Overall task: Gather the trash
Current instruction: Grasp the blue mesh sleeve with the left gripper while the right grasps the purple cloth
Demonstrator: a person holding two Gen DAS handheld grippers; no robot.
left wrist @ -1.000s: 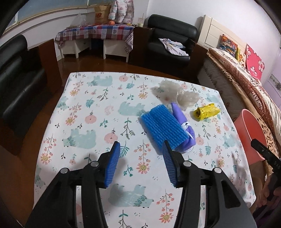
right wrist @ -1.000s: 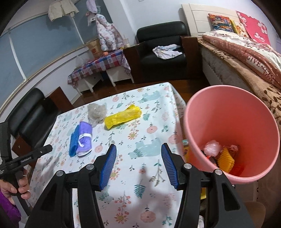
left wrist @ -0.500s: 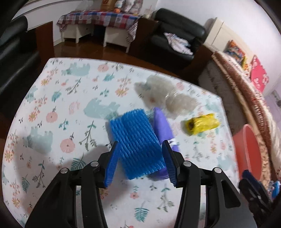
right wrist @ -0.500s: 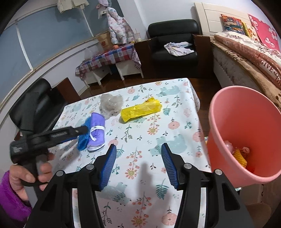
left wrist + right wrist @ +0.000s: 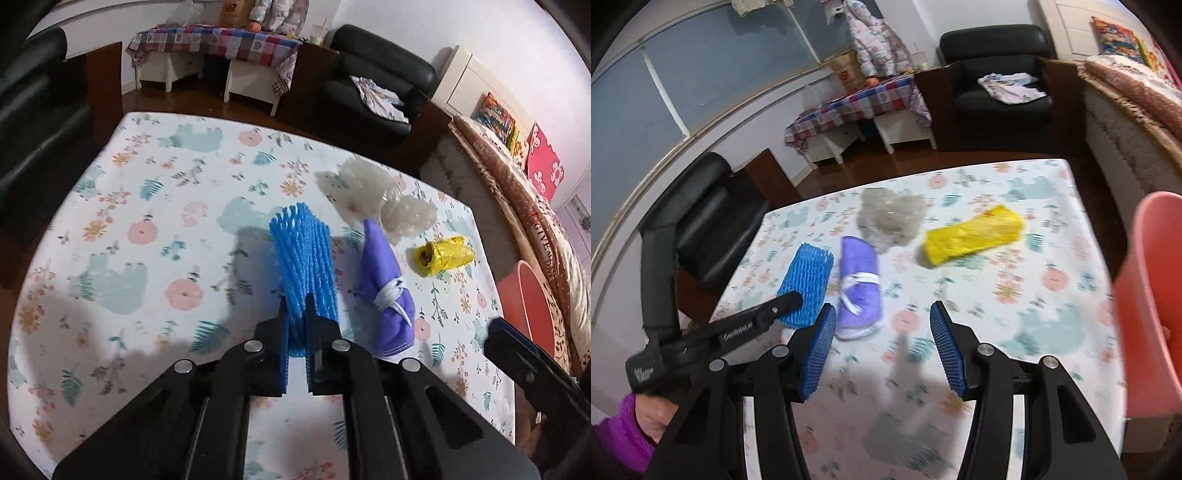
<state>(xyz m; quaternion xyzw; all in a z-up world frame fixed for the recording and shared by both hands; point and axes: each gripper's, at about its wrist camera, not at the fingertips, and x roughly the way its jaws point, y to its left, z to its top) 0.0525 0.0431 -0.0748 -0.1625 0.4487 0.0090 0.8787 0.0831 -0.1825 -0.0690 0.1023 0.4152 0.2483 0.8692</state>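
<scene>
Blue foam net pinched in my left gripper, over the table.

The blue foam net [image 5: 304, 258] sits clamped at its near end in my left gripper [image 5: 295, 332], just beside the purple pouch [image 5: 384, 291] on the floral tablecloth [image 5: 155, 229]. My right gripper [image 5: 882, 347] hangs wide open, holding nothing, near the pink bin [image 5: 1148, 295].

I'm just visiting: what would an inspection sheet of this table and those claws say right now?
Surface: table under a floral cloth.
Job's things: blue foam net, purple cloth bundle, yellow wrapper, clear plastic wad, pink bin beside the table.
Clutter: nothing seen.
Claws: left claw shut on the blue foam net; right claw open, empty.
Cables: nothing seen.
Surroundings: black armchair, bed.
</scene>
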